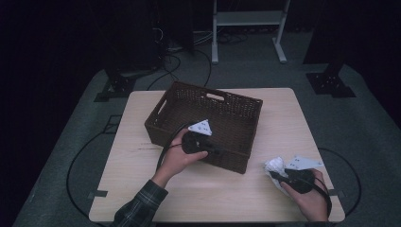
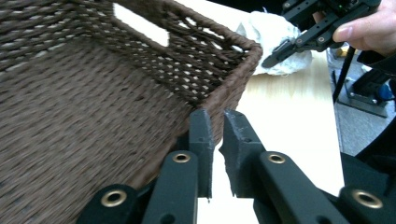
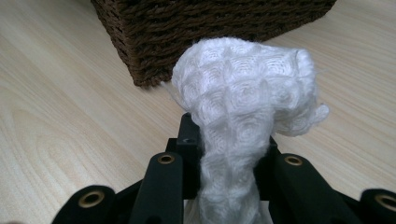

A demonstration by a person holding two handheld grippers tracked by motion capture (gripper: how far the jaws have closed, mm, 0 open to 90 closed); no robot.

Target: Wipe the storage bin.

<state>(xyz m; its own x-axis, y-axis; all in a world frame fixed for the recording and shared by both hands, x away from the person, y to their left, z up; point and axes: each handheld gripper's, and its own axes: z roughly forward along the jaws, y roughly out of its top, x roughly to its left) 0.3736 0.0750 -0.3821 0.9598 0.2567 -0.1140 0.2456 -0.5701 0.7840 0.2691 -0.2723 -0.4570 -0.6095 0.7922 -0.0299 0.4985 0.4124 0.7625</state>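
A dark brown woven basket (image 1: 246, 101) stands in the middle of the pale wooden table (image 1: 283, 123). My left gripper (image 1: 215, 151) sits at the basket's near wall. In the left gripper view its jaws (image 2: 218, 133) stand a narrow gap apart just outside the basket (image 2: 93, 116) rim, with nothing pressed between the pads. My right gripper (image 1: 276, 176) rests at the table's front right, shut on a crumpled white cloth (image 1: 275, 165). In the right gripper view the cloth (image 3: 243, 93) bulges up from between the jaws (image 3: 229, 140), with the basket corner (image 3: 187, 28) beyond it.
The basket has a handle slot (image 2: 140, 25) in its end wall and looks empty inside. The left gripper view also catches the right gripper (image 2: 280, 51) and cloth (image 2: 275, 28) across the table. A cable (image 1: 165, 142) trails from the left gripper. Dark floor and stand legs (image 1: 215, 56) surround the table.
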